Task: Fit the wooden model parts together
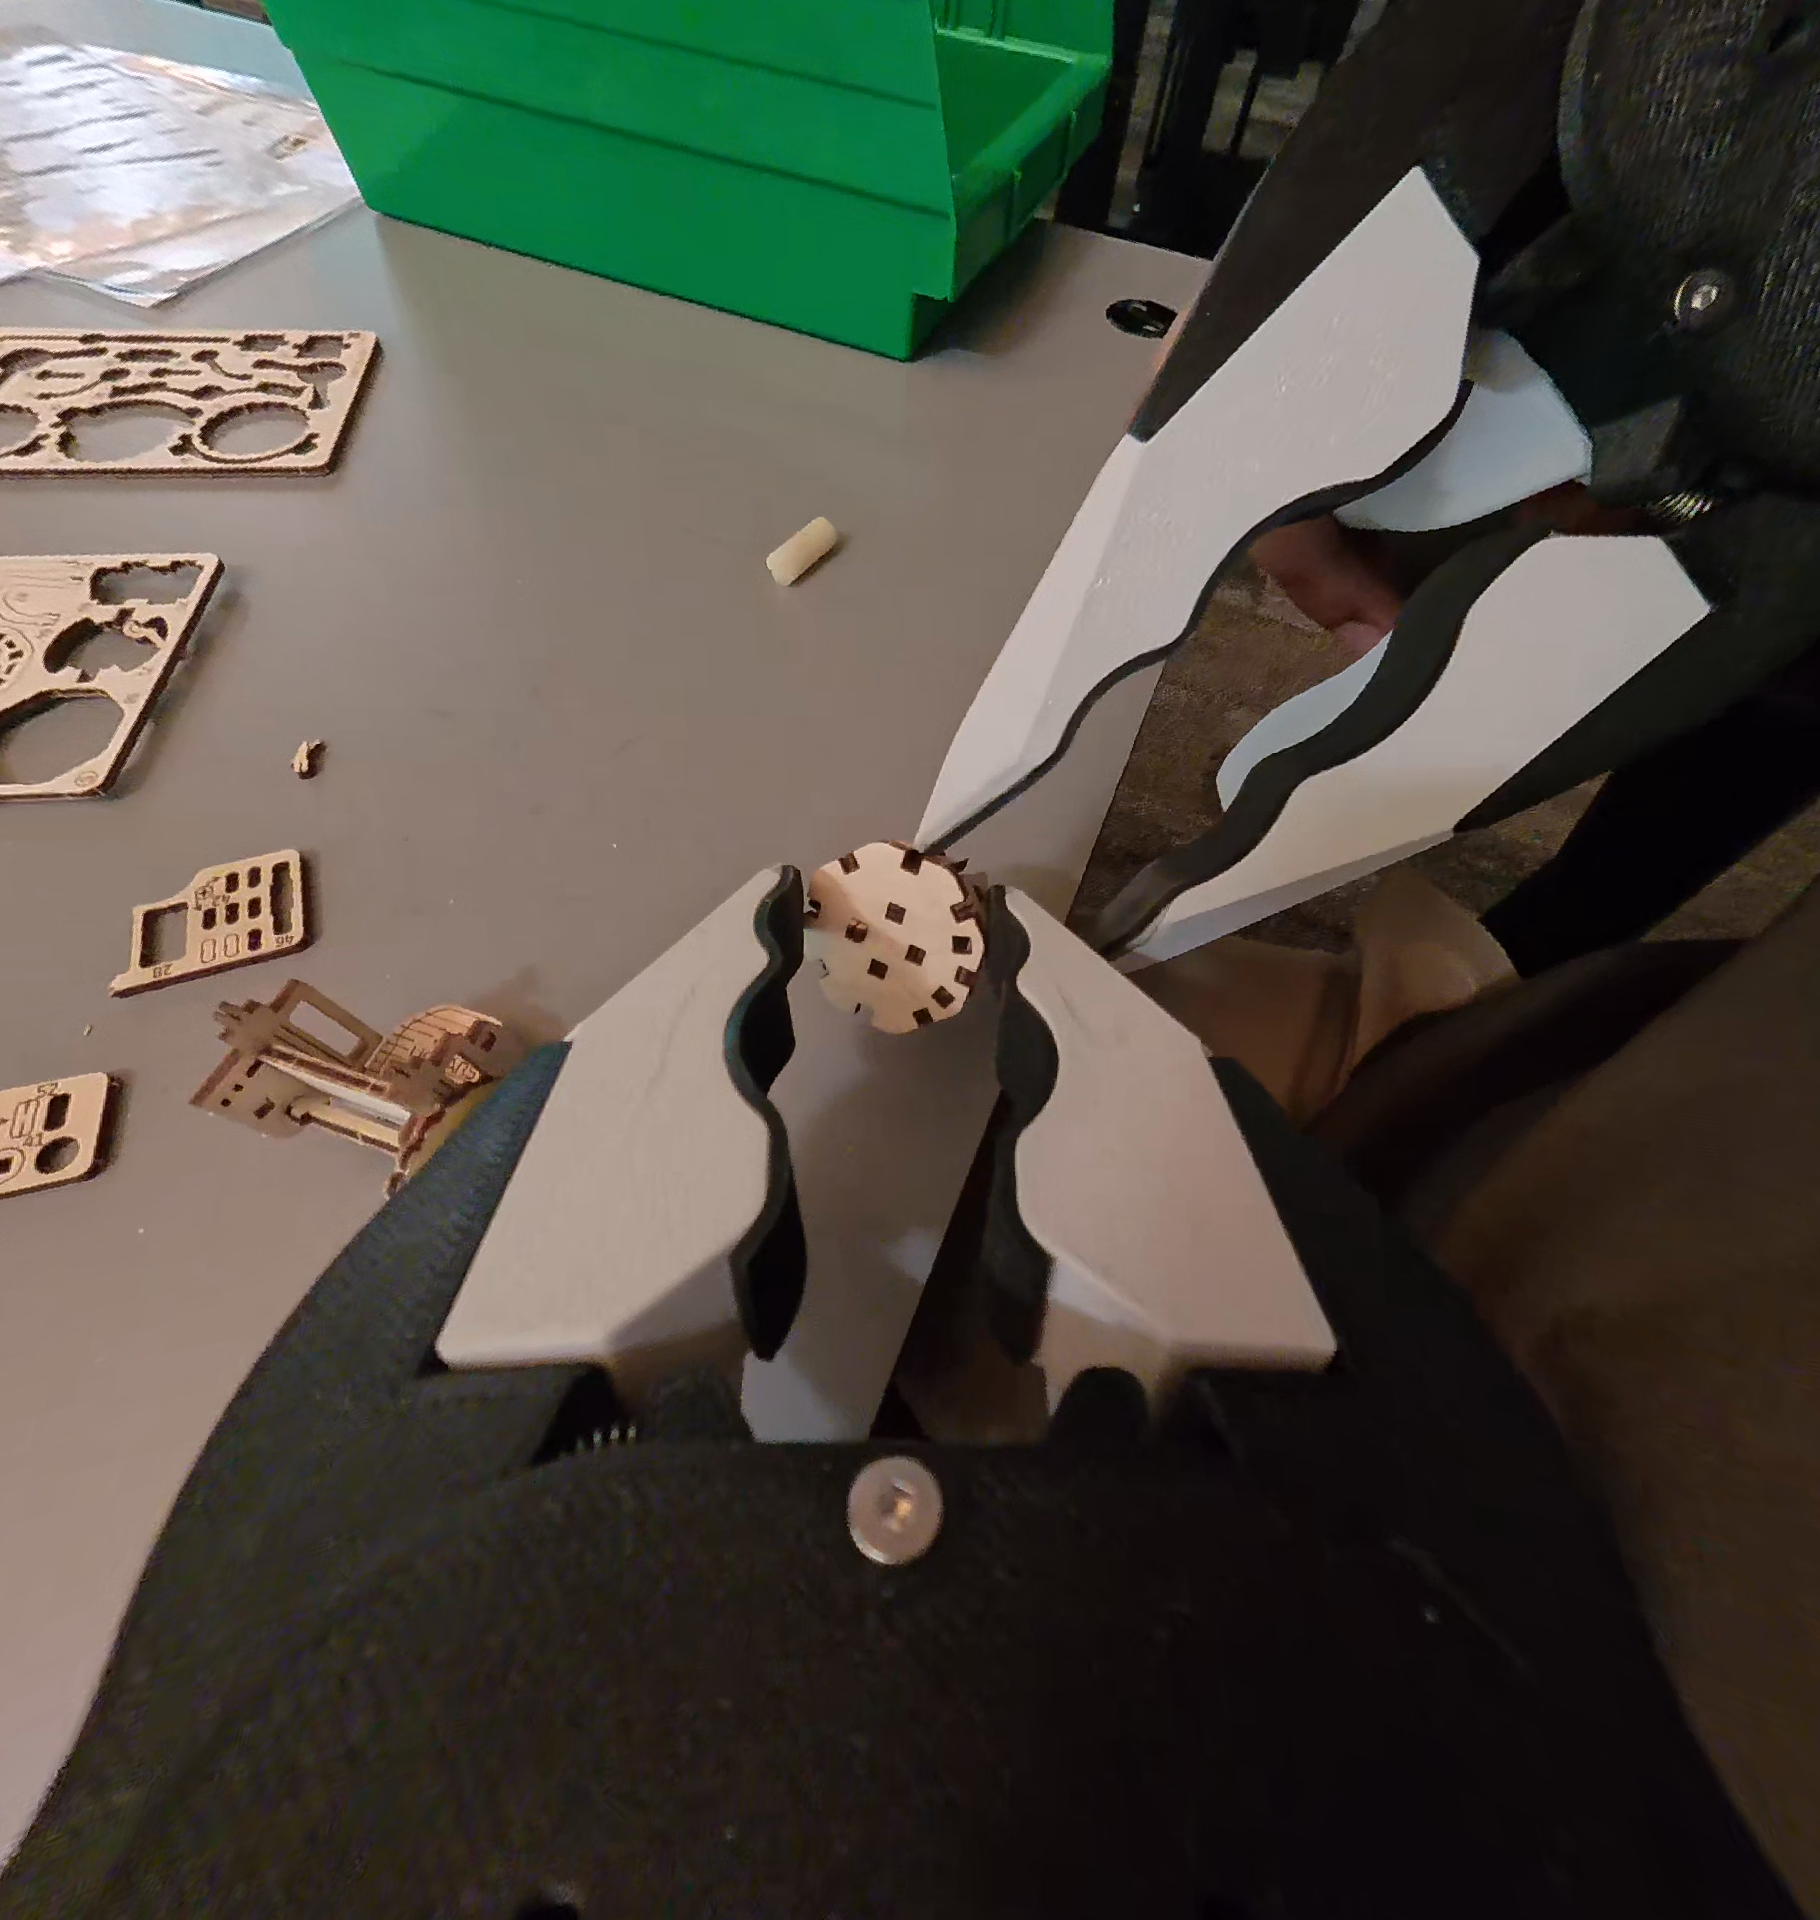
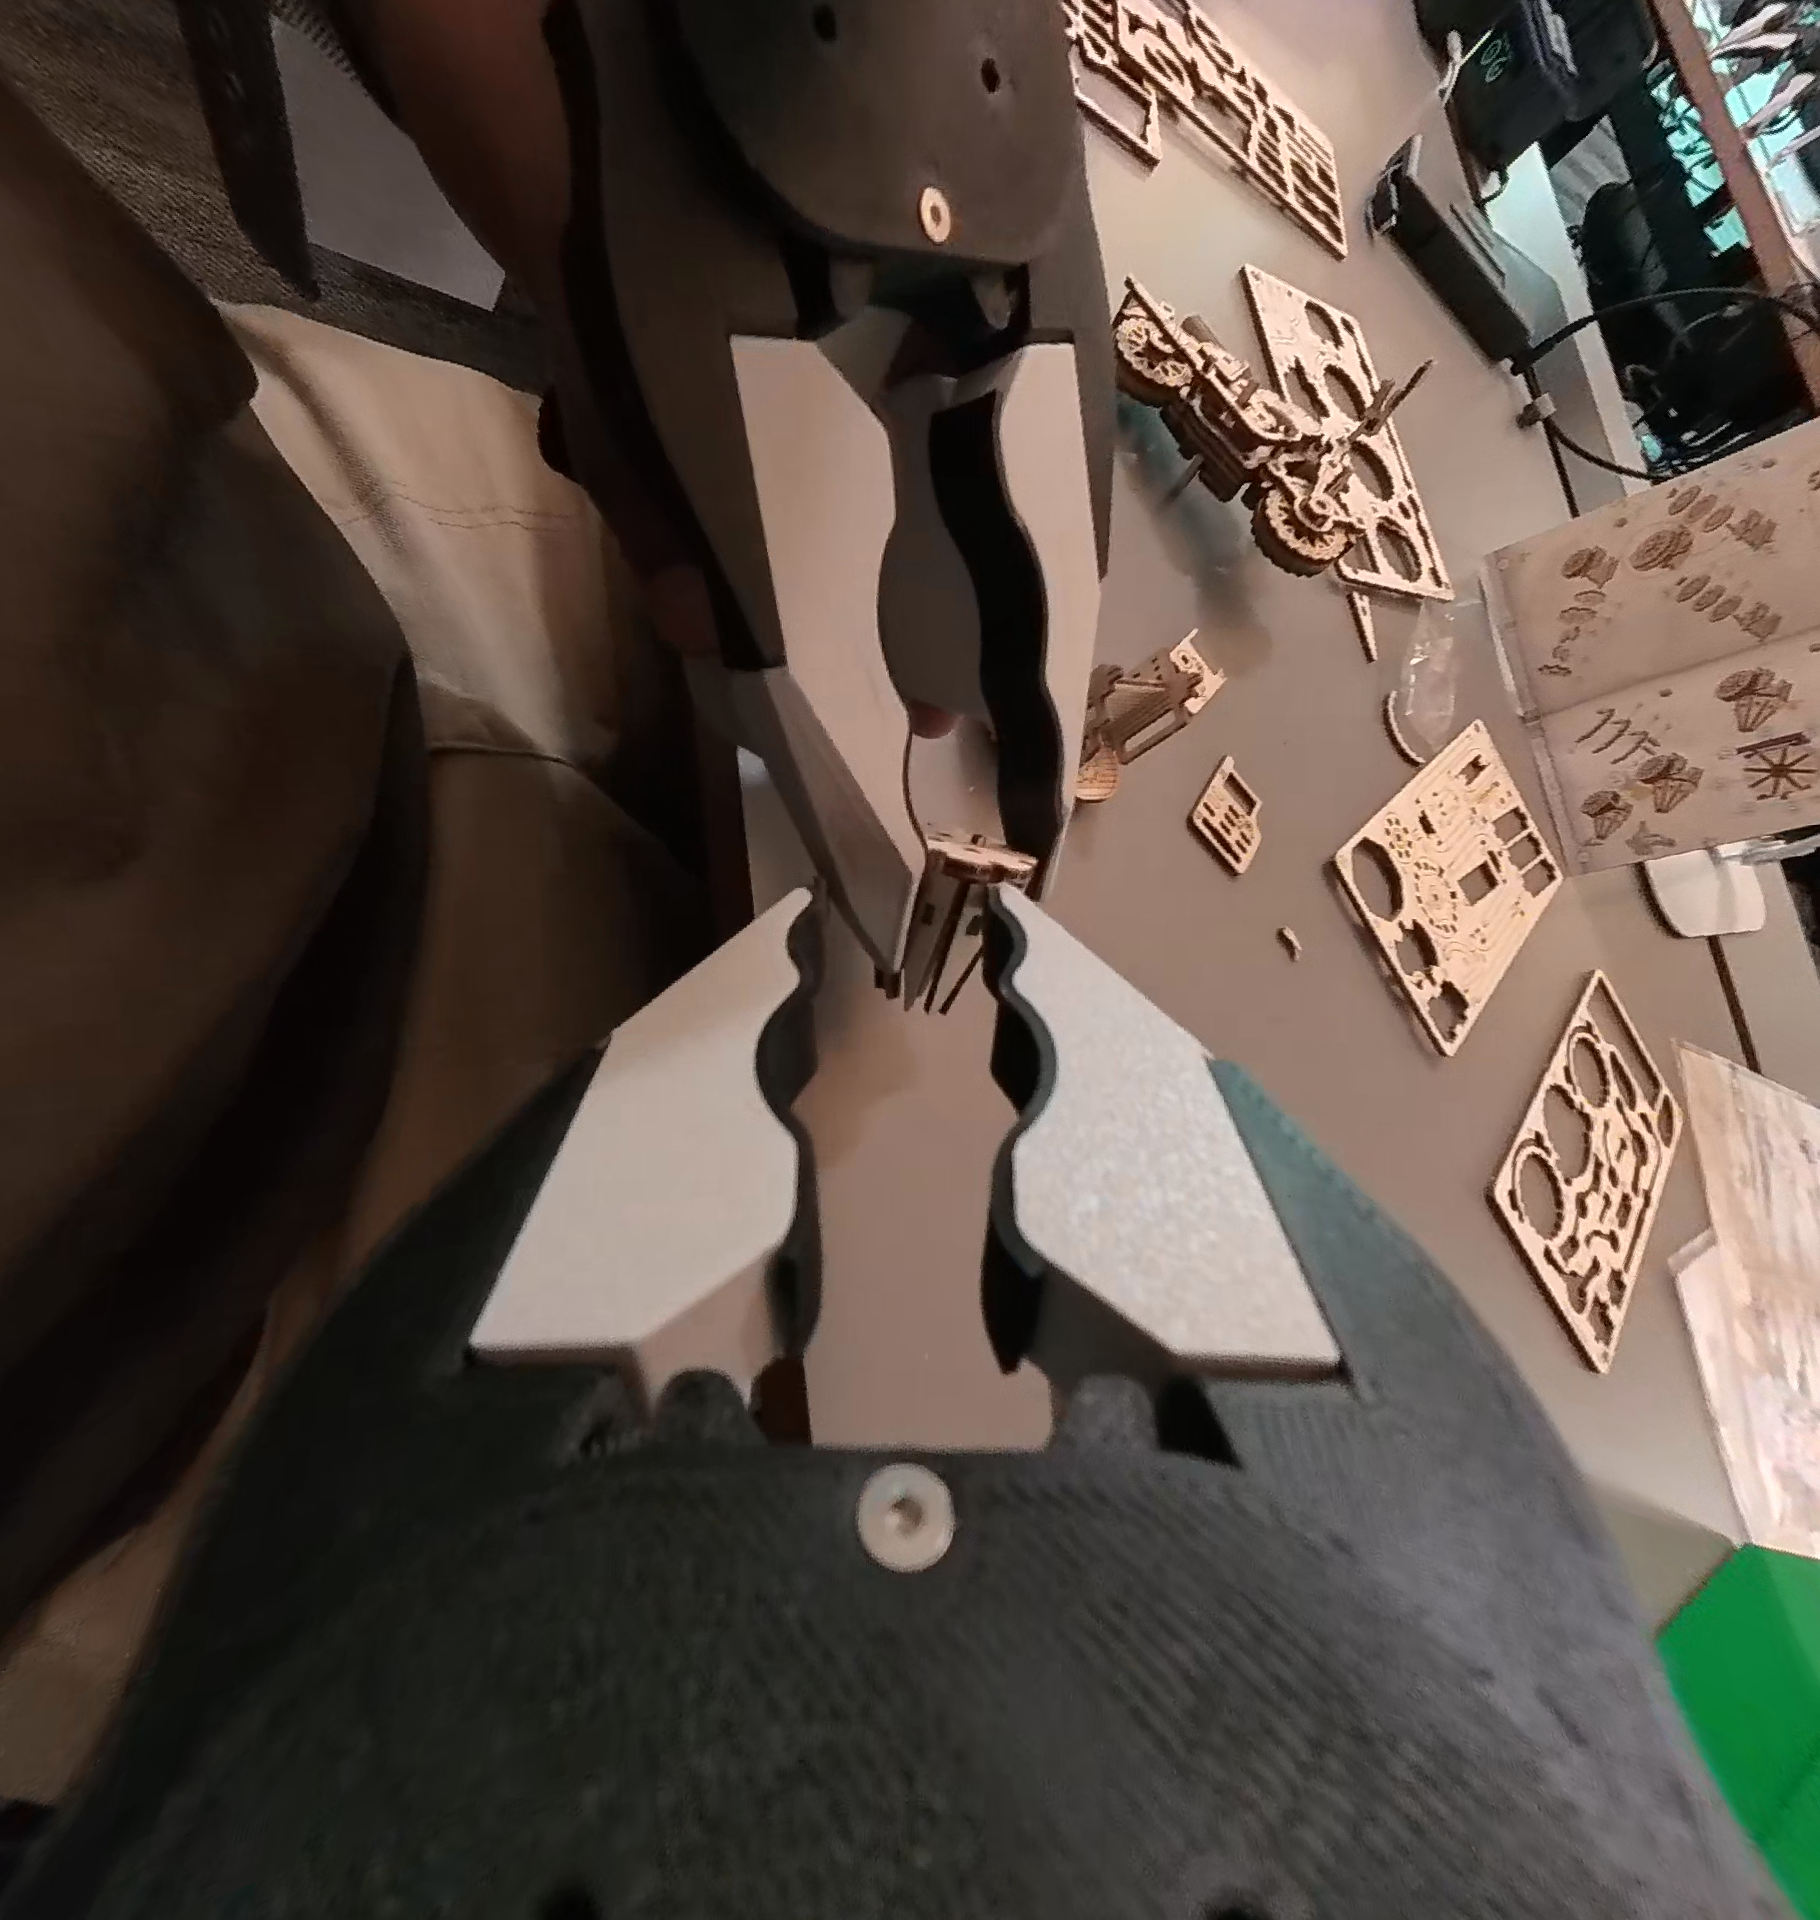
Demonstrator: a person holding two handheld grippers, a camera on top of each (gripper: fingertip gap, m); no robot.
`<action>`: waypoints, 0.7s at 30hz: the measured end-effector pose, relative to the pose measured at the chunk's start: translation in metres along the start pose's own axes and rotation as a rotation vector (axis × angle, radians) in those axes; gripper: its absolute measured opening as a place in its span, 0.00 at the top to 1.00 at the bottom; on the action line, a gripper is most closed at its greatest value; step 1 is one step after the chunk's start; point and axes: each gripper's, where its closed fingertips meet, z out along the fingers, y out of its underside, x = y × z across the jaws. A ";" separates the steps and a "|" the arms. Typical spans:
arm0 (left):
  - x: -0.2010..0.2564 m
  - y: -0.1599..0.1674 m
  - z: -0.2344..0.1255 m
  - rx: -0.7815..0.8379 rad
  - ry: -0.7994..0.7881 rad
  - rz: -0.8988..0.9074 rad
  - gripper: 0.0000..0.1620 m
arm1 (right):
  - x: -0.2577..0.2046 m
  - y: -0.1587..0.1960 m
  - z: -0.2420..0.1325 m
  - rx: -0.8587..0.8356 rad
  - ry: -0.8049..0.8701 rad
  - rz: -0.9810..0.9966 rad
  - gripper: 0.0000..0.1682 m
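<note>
My left gripper (image 1: 890, 904) is shut on a round wooden disc part (image 1: 901, 940) with small square slots, held just above the grey table (image 1: 573, 675) near its right edge. My right gripper (image 1: 1020, 888) comes in from the upper right with its jaws apart; one fingertip (image 1: 932, 826) touches the disc's far rim. In the right wrist view my right gripper (image 2: 904, 904) is open, and the wooden part (image 2: 963, 868) and one finger of the left gripper (image 2: 963, 930) lie between its tips.
A green bin (image 1: 677, 156) stands at the back. Punched wooden sheets (image 1: 158, 400), small cut plates (image 1: 225, 920), a part-built assembly (image 1: 345, 1060) and a pale peg (image 1: 802, 551) lie on the left. A wooden motorcycle model (image 2: 1249, 436) and an instruction booklet (image 2: 1695, 644) lie farther off. My left and right fingertips are right by each other.
</note>
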 end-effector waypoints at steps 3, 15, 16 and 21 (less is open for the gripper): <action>0.001 -0.001 0.000 0.009 0.007 -0.007 0.80 | 0.000 -0.001 -0.001 0.009 0.001 -0.001 0.84; 0.005 -0.009 -0.004 0.063 0.059 -0.036 0.80 | 0.007 -0.003 -0.006 0.074 -0.083 0.219 0.74; 0.005 -0.009 -0.004 0.064 0.059 -0.038 0.80 | 0.007 -0.004 -0.006 0.080 -0.091 0.226 0.75; 0.006 -0.007 -0.003 0.054 0.061 -0.032 0.80 | 0.003 -0.004 -0.005 0.069 -0.094 0.189 0.79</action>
